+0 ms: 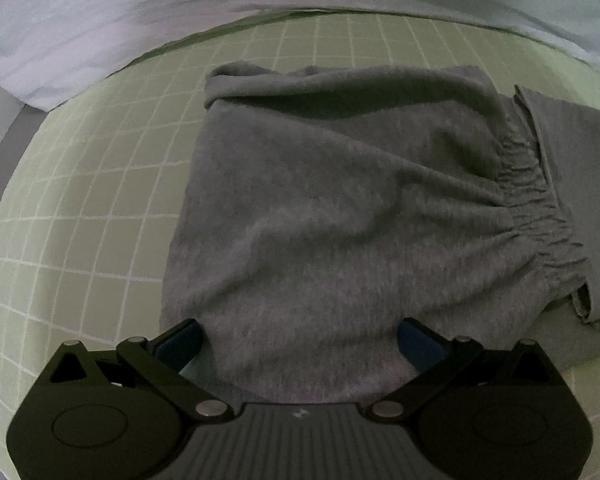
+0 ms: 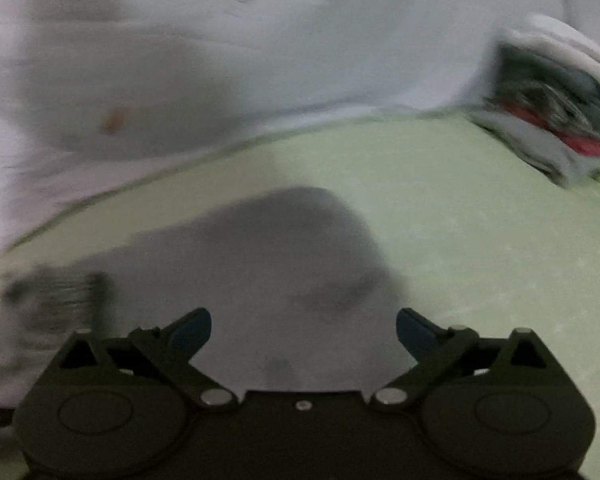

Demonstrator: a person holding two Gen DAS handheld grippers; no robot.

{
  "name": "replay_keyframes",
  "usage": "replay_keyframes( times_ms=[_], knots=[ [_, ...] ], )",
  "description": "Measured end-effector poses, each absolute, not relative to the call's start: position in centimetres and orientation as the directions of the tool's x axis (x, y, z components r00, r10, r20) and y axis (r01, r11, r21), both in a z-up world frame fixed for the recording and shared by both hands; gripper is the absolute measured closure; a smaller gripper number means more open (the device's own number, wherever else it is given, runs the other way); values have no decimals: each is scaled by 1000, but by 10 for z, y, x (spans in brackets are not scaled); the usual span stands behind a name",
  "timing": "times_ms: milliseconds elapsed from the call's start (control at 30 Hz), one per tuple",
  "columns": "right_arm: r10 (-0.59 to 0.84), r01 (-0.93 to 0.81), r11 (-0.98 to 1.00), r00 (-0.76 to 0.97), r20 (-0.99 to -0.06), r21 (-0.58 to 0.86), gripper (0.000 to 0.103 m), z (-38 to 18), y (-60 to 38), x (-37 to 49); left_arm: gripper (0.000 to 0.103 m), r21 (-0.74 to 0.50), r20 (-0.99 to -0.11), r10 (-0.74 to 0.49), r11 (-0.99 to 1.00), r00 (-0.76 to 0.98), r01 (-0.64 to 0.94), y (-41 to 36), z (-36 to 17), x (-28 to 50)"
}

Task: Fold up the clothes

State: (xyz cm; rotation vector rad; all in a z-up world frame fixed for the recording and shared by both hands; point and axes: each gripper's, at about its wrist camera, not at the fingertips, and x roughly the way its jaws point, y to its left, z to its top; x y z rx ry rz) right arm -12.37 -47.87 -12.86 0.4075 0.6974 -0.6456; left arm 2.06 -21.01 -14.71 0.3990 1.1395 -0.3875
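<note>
1. Across the centre of the left wrist view lies a grey garment (image 1: 332, 208), folded on a pale green mat with a white grid (image 1: 84, 208); its gathered elastic waistband (image 1: 540, 216) runs down the right side of the frame.
2. At the bottom of that view the left gripper (image 1: 300, 344) stands with its jaws spread wide, one blue-padded finger at each side of the garment's near edge; the cloth lies between them, and the pads do not press on it.
3. Along the top of the same frame a rumpled white sheet (image 1: 100, 32) borders the mat.
4. Low in the right wrist view, which is heavily blurred, the right gripper (image 2: 304, 332) is released too, jaws wide apart and nothing clamped between them.
5. Just above those jaws, centre-left of the frame, a grey shape covers the green mat (image 2: 480, 240); the blur hides whether it is garment or shadow.
6. At the upper right of that view a stack of folded clothes (image 2: 556, 108), white, dark and red layers, sits at the mat's far edge, with the white sheet (image 2: 180, 60) filling the upper left.
</note>
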Motion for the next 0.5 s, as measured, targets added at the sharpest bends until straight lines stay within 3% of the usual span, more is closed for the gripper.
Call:
replay_keyframes(
  times_ms=[100,200,300,333,367,500],
  knots=[
    [-374,691,711,532,-759,134,4,-145,-499,-120,0,110,-930,-89,859,357,500,-211,-148,23],
    [-352,691,709,520,-778,140,15,-149,-504,-120,0,99,-936,-90,860,340,501,-211,-148,27],
    [-363,680,724,514,-777,112,50,-146,-502,-120,0,85,-939,-96,866,330,493,-209,-150,29],
    [-362,675,730,518,-775,109,79,-145,-501,-121,0,85,-940,-95,866,329,493,-209,-150,29],
    [-344,677,722,529,-775,142,89,-144,-503,-124,0,84,-940,-95,866,328,492,-209,-150,29],
    [-324,679,705,564,-759,205,92,-133,-505,-128,0,85,-946,-87,863,312,498,-211,-149,33]
  ],
)
